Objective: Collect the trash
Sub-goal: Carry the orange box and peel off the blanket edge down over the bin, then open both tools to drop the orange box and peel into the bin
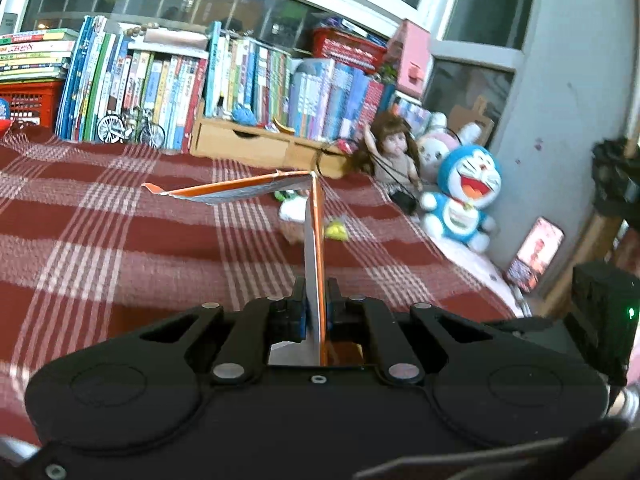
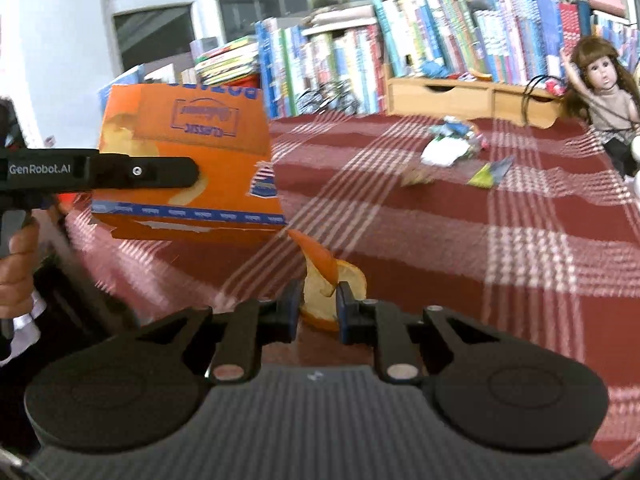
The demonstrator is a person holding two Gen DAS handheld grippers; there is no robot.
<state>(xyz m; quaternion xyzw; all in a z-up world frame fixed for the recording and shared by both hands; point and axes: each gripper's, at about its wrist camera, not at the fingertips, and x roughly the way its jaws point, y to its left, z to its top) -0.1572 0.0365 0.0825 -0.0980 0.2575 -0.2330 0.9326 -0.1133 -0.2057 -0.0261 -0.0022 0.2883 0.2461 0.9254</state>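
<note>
An orange box (image 2: 180, 160), torn open and flattened, is held up in the air above the red checked cloth (image 1: 100, 240) by the left gripper (image 1: 318, 312), whose fingers are clenched on one thin wall of it. Nothing can be seen inside the box. "CLASSIC" can be read upside down on its side, and "GenRobot.AI" is written on the gripper. An orange peel (image 2: 332, 288) is grasped between the fingers of the right gripper (image 2: 318, 308), just above the cloth. More small scraps (image 2: 452, 148) are left farther off, near a wooden drawer box (image 2: 460, 96) under the books (image 2: 420, 32).
</note>
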